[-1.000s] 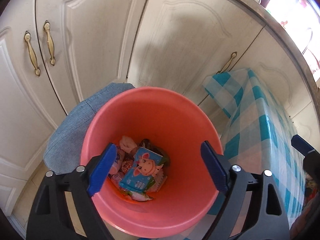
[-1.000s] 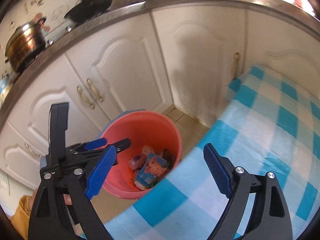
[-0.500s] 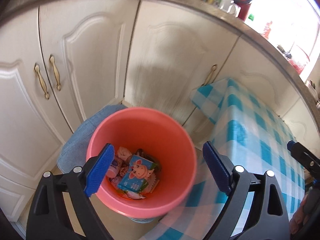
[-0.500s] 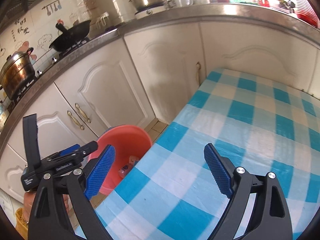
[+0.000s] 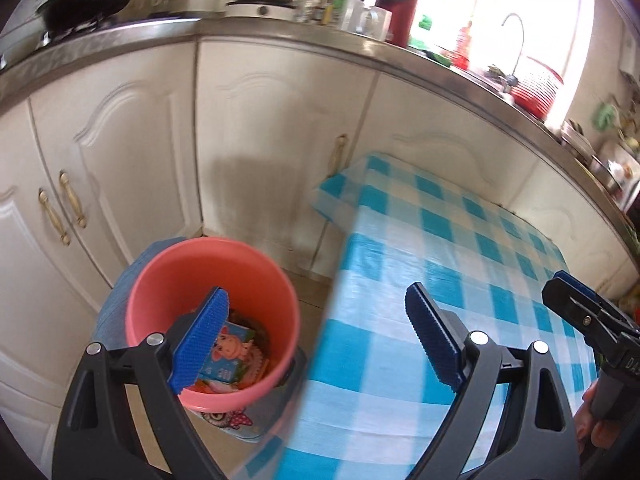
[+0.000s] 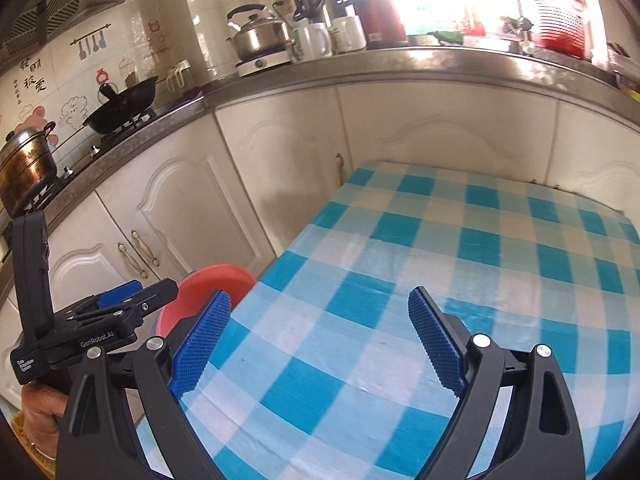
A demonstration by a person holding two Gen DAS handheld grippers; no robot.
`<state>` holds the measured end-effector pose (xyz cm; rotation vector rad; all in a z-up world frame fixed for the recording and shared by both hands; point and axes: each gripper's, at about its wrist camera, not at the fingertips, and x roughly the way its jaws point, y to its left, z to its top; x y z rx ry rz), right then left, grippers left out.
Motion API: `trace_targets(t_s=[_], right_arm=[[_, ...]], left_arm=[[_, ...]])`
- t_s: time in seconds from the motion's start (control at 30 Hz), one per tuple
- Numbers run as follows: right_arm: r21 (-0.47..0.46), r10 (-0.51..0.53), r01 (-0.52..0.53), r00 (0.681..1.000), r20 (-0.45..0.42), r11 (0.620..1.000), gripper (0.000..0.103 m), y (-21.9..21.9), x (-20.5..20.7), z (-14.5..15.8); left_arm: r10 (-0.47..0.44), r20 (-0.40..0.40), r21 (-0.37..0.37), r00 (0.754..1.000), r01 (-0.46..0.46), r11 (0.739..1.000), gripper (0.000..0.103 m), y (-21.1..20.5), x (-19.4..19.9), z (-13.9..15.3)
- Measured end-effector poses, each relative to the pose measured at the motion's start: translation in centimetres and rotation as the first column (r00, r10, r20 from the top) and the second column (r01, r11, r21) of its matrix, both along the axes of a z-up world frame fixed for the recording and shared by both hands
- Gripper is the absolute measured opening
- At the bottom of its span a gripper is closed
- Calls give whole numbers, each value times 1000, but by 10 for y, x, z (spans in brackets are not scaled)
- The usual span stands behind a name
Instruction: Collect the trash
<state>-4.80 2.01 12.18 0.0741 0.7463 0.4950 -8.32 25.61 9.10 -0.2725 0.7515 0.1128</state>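
A pink bucket (image 5: 160, 280) stands on a blue stool beside the table, with wrappers and a small blue carton with a cartoon pig (image 5: 232, 348) lying in it. My left gripper (image 5: 316, 340) is open and empty, raised above the gap between the bucket and the table edge. My right gripper (image 6: 320, 340) hangs open and empty over the blue-and-white checked tablecloth (image 6: 460, 264). In the right wrist view the bucket's rim (image 6: 216, 276) peeks out past the table's left edge, and the left gripper (image 6: 120, 308) shows at lower left, held by a hand.
White cabinets (image 5: 260, 140) run behind the bucket and table, under a steel counter (image 6: 400, 68) with a kettle, mugs, a red flask, a wok and a pot. A sink tap and red basket (image 5: 536, 88) stand near the bright window. The right gripper's tip (image 5: 576, 312) shows at right.
Both grippers have risen and swung right, away from the bucket toward the table. The bucket has shrunk and slid to the lower left in both views; the tablecloth now fills the right wrist view.
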Motion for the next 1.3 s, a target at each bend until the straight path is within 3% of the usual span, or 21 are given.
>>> trace_targets(t_s=[0.53,0.6,1.07,1.3], right_arm=[[34,-204,202,977,67,979,90,-99,-49,27],[39,-227,224,971,80,974,90,-110,-55,32],[130,-401,384,903,155,914,91,-185,-103,71],[146,-479,457,853,209,878,94,-205,-129,90]], left_arm=[[-182,63,53,981,179,982,91,-100,-16,38],[-197,78,58,977,192,980,96,-110,-20,44],[-295,196,113,935,277,954,99,-170,-46,89],[-316,263,131,912,290,948,99,-187,-61,113]])
